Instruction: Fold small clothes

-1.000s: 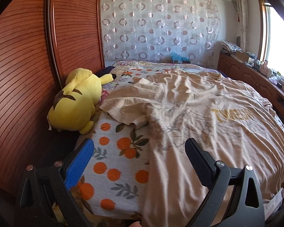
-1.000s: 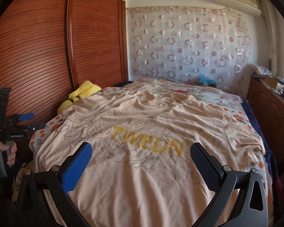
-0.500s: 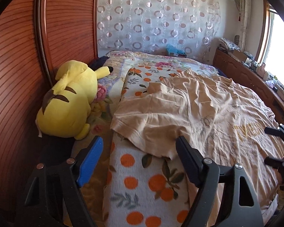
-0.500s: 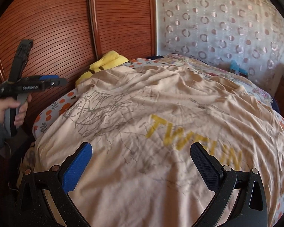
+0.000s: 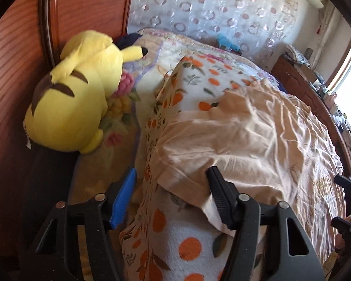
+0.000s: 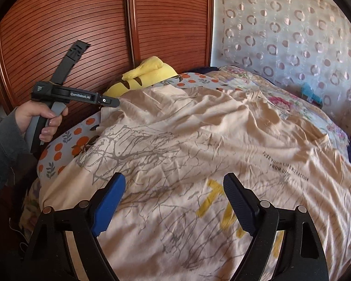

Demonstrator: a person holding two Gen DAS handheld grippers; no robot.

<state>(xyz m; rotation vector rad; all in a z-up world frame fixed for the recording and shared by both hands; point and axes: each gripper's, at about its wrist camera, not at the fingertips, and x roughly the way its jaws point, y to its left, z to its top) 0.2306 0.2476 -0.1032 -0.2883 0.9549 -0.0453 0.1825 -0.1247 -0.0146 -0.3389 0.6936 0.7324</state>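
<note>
The peach t-shirt (image 6: 199,145) has small black print reading "FUSE YOUR LIFE WITH ACTION" with "FROM UPA" under it, cut off by a fold. Big yellow letters start with "T", rest unreadable. The left gripper (image 6: 105,99) says "GenRobot.AI" on its side.

Wrinkled matt cotton T-shirt (image 6: 199,140), fuzzy plush toy (image 5: 77,98), glossy ribbed wood wardrobe doors (image 6: 82,23)

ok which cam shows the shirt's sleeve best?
Left wrist: the sleeve fills mid-frame, its hem edge clear between the open jaws. In the right wrist view the left gripper reaches it at the shirt's far edge, small and partly hidden.
</note>
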